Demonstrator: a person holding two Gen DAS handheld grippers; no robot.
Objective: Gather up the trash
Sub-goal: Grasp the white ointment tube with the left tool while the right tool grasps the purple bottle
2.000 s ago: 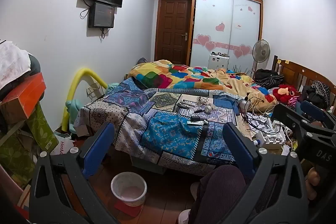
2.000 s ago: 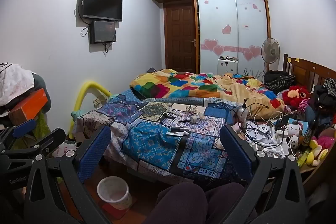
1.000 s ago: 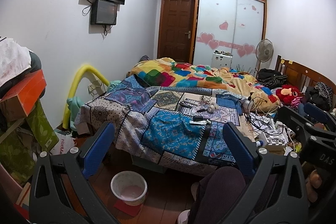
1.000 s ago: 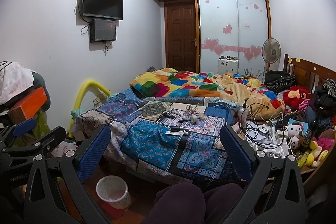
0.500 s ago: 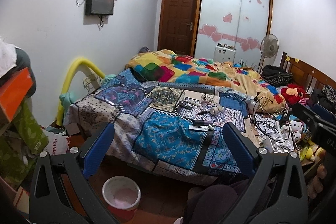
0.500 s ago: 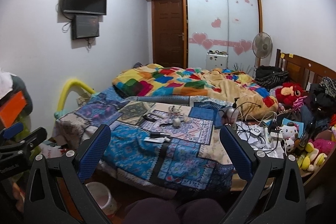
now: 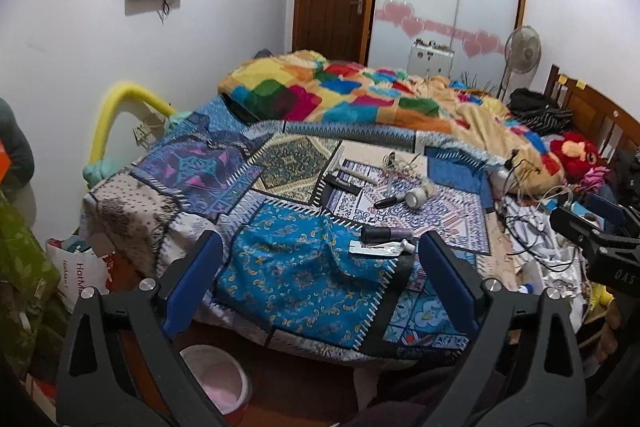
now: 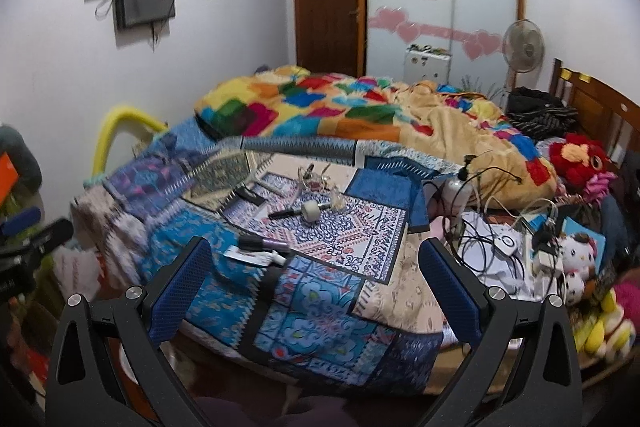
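Both grippers now sit closer over the bed [image 7: 280,267]; left gripper [image 7: 320,281] and right gripper [image 8: 318,283] jaws wide apart, empty; bin [image 7: 218,371] lower left.

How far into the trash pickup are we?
Barely begun. Done: nothing visible; the bin on the floor looks empty. In hand: nothing; left gripper and right gripper are both open, over the bed's near edge. Left: the flattened tube and other clutter on the bedspread.
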